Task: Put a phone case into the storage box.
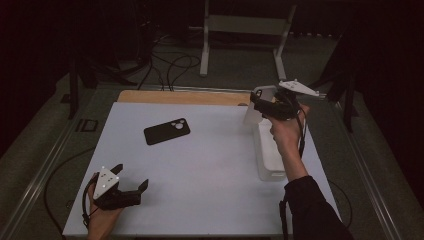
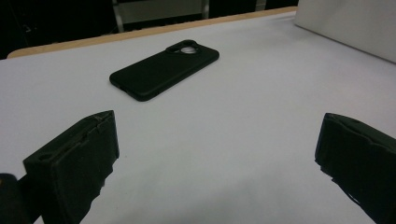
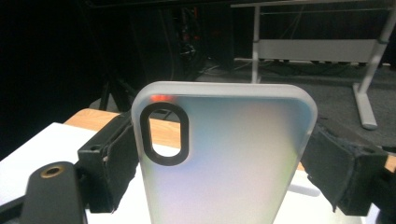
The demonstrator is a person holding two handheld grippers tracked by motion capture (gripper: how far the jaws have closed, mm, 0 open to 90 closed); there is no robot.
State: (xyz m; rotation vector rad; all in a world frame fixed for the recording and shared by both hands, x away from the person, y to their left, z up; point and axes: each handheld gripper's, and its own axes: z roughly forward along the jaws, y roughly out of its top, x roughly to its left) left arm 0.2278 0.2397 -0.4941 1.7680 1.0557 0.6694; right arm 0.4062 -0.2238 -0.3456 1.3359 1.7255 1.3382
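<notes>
A black phone case lies flat on the white table top, left of centre; in the left gripper view the black phone case sits ahead of the jaws. My left gripper rests near the table's front left corner, open and empty, its fingers wide apart. My right gripper is raised at the back right, shut on a frosted translucent phone case. That case stands upright between the jaws, its oval camera cut-out at upper left in the right gripper view.
A white open box stands on the table's right side, under my right forearm. The table's wooden edge runs along the back. Cables and a white metal frame are on the floor beyond.
</notes>
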